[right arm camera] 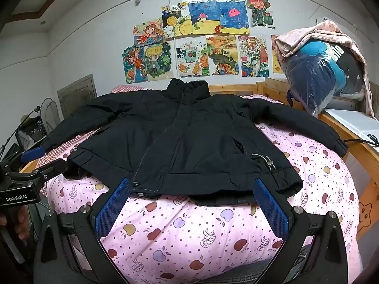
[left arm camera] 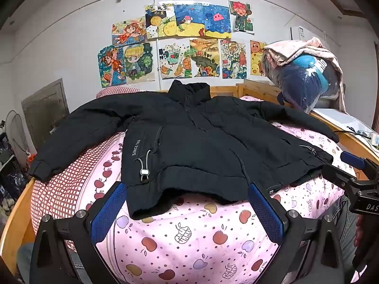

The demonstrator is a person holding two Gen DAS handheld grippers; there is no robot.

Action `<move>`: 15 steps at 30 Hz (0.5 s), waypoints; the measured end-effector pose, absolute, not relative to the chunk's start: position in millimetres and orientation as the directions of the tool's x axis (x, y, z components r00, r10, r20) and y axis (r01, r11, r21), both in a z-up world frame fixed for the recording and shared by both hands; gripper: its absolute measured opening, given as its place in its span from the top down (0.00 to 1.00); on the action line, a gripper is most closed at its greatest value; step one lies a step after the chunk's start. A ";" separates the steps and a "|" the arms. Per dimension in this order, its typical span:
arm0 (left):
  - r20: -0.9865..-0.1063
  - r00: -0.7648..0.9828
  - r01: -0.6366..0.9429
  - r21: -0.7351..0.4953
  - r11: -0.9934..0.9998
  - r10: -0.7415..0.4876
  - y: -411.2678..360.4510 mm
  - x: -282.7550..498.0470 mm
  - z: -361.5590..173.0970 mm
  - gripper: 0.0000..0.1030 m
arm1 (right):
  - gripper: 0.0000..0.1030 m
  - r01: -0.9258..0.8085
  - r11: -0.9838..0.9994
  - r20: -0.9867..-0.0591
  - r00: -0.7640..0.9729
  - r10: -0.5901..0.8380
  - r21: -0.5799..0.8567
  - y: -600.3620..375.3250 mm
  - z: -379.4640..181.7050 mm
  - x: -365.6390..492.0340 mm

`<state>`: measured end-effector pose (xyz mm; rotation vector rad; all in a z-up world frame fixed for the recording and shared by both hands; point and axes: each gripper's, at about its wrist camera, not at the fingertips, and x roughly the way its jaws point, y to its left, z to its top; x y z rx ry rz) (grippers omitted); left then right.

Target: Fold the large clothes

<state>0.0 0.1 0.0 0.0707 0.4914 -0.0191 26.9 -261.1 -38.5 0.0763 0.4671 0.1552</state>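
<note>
A black hooded jacket [left arm camera: 187,139] lies spread front-up on a pink apple-print quilt [left arm camera: 189,232], both sleeves stretched out sideways and the hood toward the wall. My left gripper [left arm camera: 187,196] hovers open at the jacket's near hem, left of its middle, with nothing between its blue pads. In the right wrist view the same jacket [right arm camera: 189,137] fills the bed, and my right gripper [right arm camera: 191,193] stands open just before the hem, its pads apart and holding nothing. Each gripper shows at the edge of the other's view: the right gripper [left arm camera: 348,168], the left gripper [right arm camera: 40,161].
A wooden bed frame [left arm camera: 260,90] borders the quilt. A plastic-wrapped blue bundle [left arm camera: 305,80] under a pink blanket sits at the back right on a white surface. A red checked pillow [left arm camera: 59,189] lies under the left sleeve. Crates and a fan [left arm camera: 14,130] stand left. Drawings cover the wall.
</note>
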 end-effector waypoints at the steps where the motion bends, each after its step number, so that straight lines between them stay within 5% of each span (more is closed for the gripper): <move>1: -0.472 0.881 0.036 0.063 0.997 -0.002 0.1 -0.1 0.0 0.00 | 0.01 -0.132 0.985 -0.443 0.881 0.167 0.109 -261.0 -38.5 26.8; 15: -0.474 0.880 0.036 0.062 0.997 -0.002 0.1 0.0 0.0 0.00 | 0.01 -0.130 0.985 -0.446 0.879 0.166 0.111 -258.7 -38.2 24.5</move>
